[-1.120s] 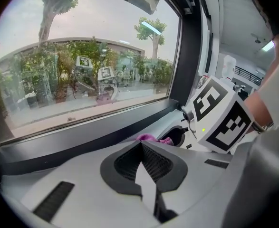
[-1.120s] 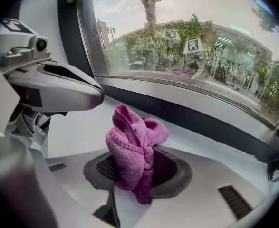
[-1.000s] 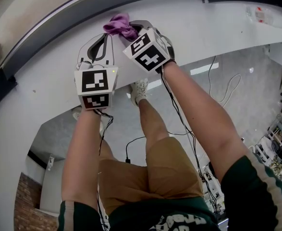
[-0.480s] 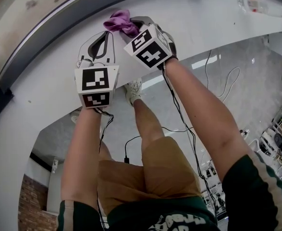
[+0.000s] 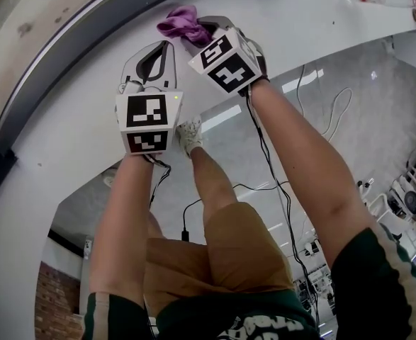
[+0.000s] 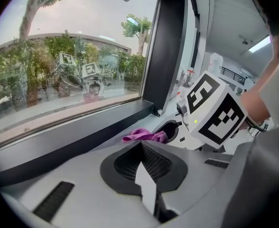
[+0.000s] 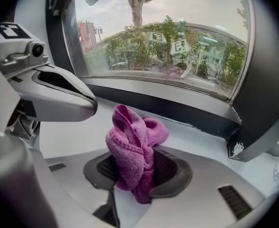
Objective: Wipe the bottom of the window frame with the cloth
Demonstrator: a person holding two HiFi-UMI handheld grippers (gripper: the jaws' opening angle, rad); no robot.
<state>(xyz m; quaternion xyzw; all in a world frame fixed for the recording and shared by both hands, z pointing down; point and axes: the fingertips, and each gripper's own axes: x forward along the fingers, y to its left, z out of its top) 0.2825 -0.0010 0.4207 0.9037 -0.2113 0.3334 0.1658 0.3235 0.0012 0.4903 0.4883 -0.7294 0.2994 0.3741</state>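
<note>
While right gripper (image 7: pixel 138 182) pinches crumpled purple terry cloth (image 7: pixel 132 148) by lower fold, cloth stands bunched over white sill (image 7: pixel 68 137), near dark bottom window frame (image 7: pixel 177 110). Empty left gripper (image 6: pixel 146 175): jaws together. Cloth judged soft, light, floppy; mid-bunch hold suits.

Bright, even daylight comes through the window (image 6: pixel 72 70) at 12 o'clock in both gripper views, with faint reflections on its glass and the dark frame (image 7: pixel 177 110) left in soft shade. All three pictures bow strongly toward the rims, and the gripper views have black corners. On the floor (image 5: pixel 349 140) in the head view, white glare strips (image 5: pixel 301 81) show near 2 o'clock.
</note>
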